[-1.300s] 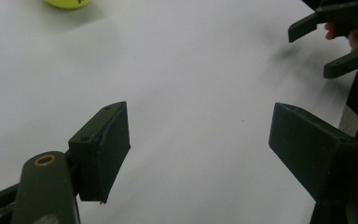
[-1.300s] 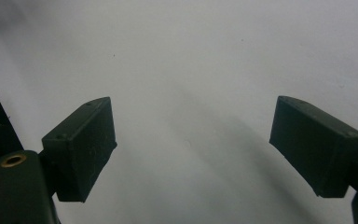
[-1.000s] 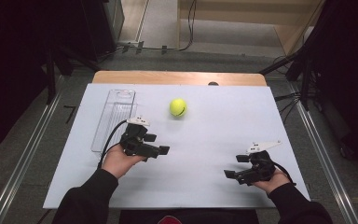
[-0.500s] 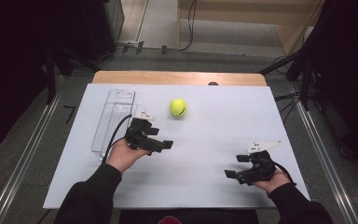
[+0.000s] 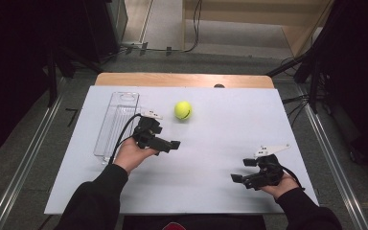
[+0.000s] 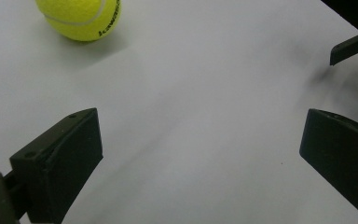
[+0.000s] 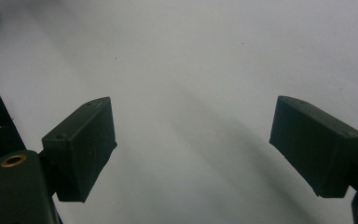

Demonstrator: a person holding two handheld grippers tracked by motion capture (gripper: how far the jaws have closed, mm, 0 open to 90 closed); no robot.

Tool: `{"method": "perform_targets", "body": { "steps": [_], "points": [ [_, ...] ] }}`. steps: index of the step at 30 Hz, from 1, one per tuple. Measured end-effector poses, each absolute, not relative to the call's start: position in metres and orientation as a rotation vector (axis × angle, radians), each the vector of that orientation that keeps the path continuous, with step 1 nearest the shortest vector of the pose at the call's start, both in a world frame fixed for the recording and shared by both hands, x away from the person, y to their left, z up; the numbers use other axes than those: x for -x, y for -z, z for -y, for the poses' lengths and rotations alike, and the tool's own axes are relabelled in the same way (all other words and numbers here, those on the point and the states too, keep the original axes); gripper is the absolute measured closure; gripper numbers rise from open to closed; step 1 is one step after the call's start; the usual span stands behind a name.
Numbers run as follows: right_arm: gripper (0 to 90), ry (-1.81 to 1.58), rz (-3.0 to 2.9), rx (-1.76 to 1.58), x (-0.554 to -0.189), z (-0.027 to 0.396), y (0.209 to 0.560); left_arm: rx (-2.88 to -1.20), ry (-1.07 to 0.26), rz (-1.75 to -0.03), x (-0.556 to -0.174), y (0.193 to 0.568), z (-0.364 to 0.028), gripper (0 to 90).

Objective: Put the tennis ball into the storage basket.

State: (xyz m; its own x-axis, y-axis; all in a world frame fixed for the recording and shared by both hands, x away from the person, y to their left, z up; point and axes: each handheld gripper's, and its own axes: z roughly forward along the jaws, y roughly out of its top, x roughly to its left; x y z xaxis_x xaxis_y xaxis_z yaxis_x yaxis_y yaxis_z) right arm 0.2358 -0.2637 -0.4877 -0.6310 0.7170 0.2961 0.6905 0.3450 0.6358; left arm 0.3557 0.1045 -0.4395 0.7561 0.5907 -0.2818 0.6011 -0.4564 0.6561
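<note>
A yellow tennis ball (image 5: 183,109) rests on the white table top (image 5: 220,134), toward the back middle. My left gripper (image 5: 165,137) hovers just in front and left of it, pointing right. Its jaws have just been opening and now stand wide with nothing between them. In the left gripper view the ball (image 6: 81,18) lies at the top left, beyond the open left gripper (image 6: 200,154). My right gripper (image 5: 242,170) sits near the front right of the table, open and empty. Bare white surface lies between the spread fingers of the right gripper (image 7: 193,144).
A clear plastic tray (image 5: 106,139) lies lengthwise along the table's left side, right beside my left hand. A wooden strip (image 5: 182,79) runs along the far edge. One jaw of the right gripper (image 6: 352,46) pokes in at the top right of the left gripper view.
The left gripper has drifted slightly right and toward the ball, and its jaws have spread from nearly closed to wide. The right hand and the ball have stayed put.
</note>
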Motion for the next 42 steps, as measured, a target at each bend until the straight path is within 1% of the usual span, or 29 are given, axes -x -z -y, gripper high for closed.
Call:
{"method": "perform_targets", "body": {
  "steps": [10,15,17,22,42],
  "points": [
    [12.2,-1.174,-2.552,-1.334,-0.236,0.263,0.488,-2.175,0.007,-0.893,-0.368,0.439,-0.097,0.6],
    [12.2,-1.174,-2.552,-1.332,-0.236,0.262,0.488,-2.185,-0.022,-0.896,-0.378,0.438,-0.093,0.6],
    [12.2,-1.175,-2.554,-1.327,-0.236,0.262,0.488,-2.17,-0.007,-0.913,-0.382,0.439,-0.093,0.6],
    [12.2,-1.176,-2.554,-1.327,-0.236,0.262,0.488,-2.173,-0.021,-0.934,-0.391,0.441,-0.093,0.6],
    [12.2,-1.184,-2.552,-1.331,-0.236,0.263,0.487,-2.142,-0.037,-0.941,-0.423,0.434,-0.073,0.6]
  ]
}}
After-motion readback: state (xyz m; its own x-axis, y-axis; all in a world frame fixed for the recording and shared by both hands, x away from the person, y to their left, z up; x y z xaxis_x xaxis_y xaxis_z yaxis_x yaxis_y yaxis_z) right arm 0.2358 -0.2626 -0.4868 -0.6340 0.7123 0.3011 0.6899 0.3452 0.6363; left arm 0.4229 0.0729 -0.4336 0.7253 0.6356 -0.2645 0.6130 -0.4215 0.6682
